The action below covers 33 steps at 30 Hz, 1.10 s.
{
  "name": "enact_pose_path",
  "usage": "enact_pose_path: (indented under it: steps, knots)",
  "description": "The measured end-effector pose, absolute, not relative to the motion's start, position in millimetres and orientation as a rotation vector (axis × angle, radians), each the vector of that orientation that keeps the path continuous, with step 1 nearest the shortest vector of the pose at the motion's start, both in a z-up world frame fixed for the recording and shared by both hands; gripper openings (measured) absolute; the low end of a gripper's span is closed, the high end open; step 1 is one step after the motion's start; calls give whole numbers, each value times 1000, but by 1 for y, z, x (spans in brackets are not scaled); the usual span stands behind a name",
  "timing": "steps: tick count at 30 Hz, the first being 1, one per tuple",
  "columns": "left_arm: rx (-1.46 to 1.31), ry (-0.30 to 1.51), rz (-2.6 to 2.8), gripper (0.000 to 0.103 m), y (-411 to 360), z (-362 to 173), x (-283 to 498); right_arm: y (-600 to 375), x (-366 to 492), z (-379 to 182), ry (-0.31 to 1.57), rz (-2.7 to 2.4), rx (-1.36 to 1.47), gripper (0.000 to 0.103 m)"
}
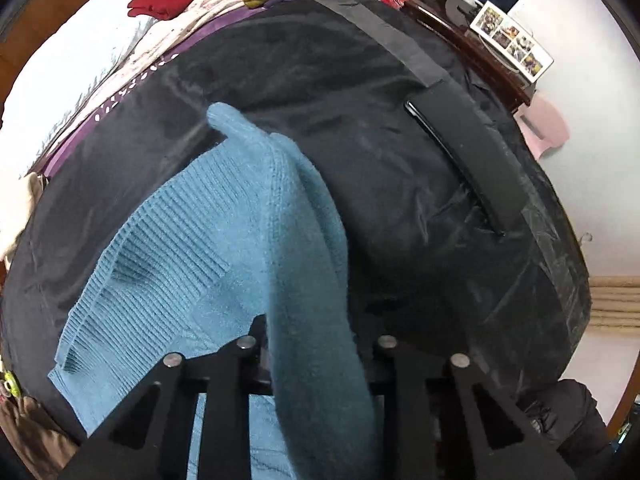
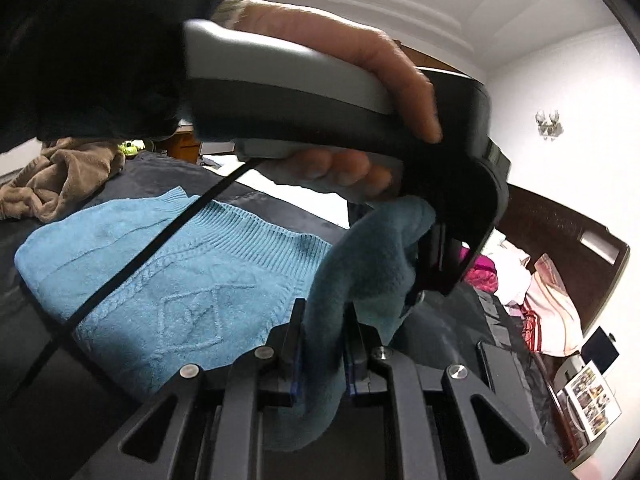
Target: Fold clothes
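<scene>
The right gripper (image 2: pixel 324 344) is pointing slightly downward, its jaws pinching a fold of blue sweater (image 2: pixel 168 280). The left gripper (image 1: pixel 316 344) is aiming straight down with its jaws closing on the same knit. A hand (image 2: pixel 360 120) is wrapping the left gripper's handle.

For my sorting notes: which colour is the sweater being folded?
Teal blue, knitted sweater with ribbed hem; the right wrist view shows it best.

Bright, slightly soft, heavy fisheye warping.
</scene>
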<state>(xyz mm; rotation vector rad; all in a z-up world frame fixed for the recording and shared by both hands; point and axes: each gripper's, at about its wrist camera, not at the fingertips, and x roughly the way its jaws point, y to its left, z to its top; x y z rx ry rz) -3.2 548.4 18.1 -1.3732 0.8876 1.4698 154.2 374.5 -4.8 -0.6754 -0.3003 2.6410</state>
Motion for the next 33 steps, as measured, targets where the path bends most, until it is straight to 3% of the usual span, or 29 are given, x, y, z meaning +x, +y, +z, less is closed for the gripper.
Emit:
enact_pose_path:
  steps: [4, 6, 7, 8, 9, 10, 21, 22, 23, 25, 29, 33]
  knots:
    - [-1389, 781, 1490, 24, 529, 30, -21, 386, 161, -1, -198, 2634, -636, 18]
    - [-1392, 731, 1499, 24, 519, 36, -27, 392, 165, 2, -143, 2624, -612, 24]
    - [-1392, 709, 1502, 24, 514, 39, -30, 395, 167, 3, -115, 2619, -600, 42]
    - [-1389, 694, 1507, 24, 511, 42, -31, 398, 167, 5, -84, 2606, -596, 78]
    - [-1385, 680, 1513, 24, 508, 44, -31, 399, 169, 6, -66, 2599, -580, 87]
    - [-1383, 665, 1517, 24, 505, 47, -32, 400, 171, 7, -50, 2593, -563, 89]
    - [-1368, 558, 1552, 24, 489, 53, -28, 391, 145, 17, 14, 2647, -598, 88]
    - [-1367, 547, 1554, 24, 486, 54, -29, 393, 141, 16, 28, 2641, -609, 75]
    - [-1366, 534, 1557, 24, 482, 56, -30, 394, 138, 15, 41, 2635, -619, 49]
    - [-1365, 506, 1569, 24, 474, 58, -34, 404, 134, 12, 126, 2649, -647, 32]
    - [-1367, 429, 1578, 24, 451, 64, -45, 397, 134, 20, 136, 2672, -626, 23]
    - [-1338, 357, 1603, 23, 416, 78, -52, 376, 129, 27, 60, 2707, -604, 21]
